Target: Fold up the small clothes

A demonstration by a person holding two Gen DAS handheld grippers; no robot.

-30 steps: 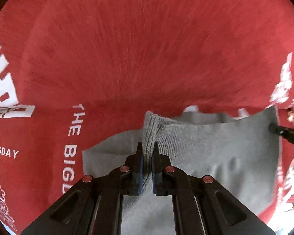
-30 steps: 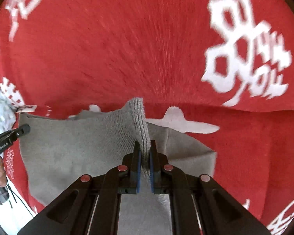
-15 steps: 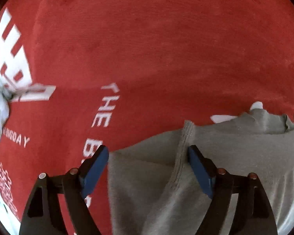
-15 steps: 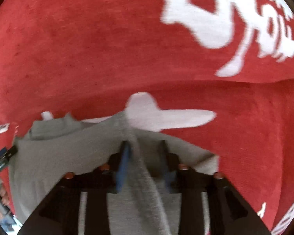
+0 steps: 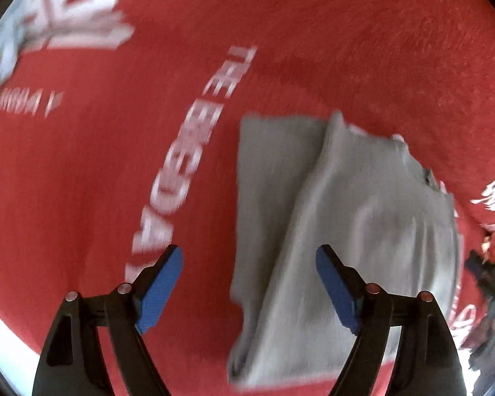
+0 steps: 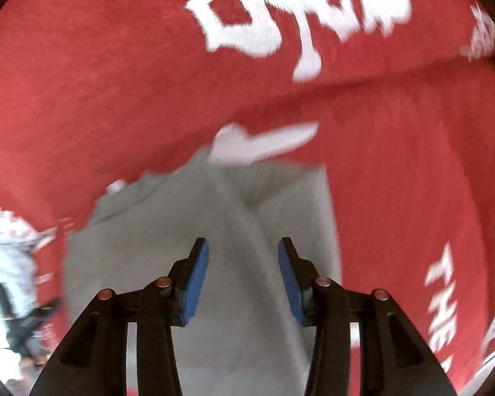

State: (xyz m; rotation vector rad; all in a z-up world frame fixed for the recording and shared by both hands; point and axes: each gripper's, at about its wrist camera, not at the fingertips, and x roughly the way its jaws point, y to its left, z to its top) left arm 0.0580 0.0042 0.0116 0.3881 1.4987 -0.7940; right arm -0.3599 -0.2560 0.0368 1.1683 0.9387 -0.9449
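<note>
A small grey knit garment [image 5: 346, 217] lies folded on a red cloth [image 5: 313, 49] with white lettering. A ribbed edge runs diagonally across its top layer. My left gripper [image 5: 247, 280] is wide open and empty above the garment's left edge, its blue pads [image 5: 158, 292] clear of the fabric. In the right wrist view the same garment [image 6: 142, 250] lies under my right gripper [image 6: 242, 270], which is open and empty, with blue pads [image 6: 194, 283] on either side of the ribbed fold.
The red cloth [image 6: 82, 99] covers the whole work surface, with large white characters at the back. A pale patterned fabric [image 6: 6, 257] lies at the far left of the right wrist view. The right gripper's black tip [image 5: 488, 270] shows at the right edge of the left wrist view.
Both grippers were shut on the garment's ribbed edge one second ago. They have opened, let the garment drop flat, and pulled back and up from it.
</note>
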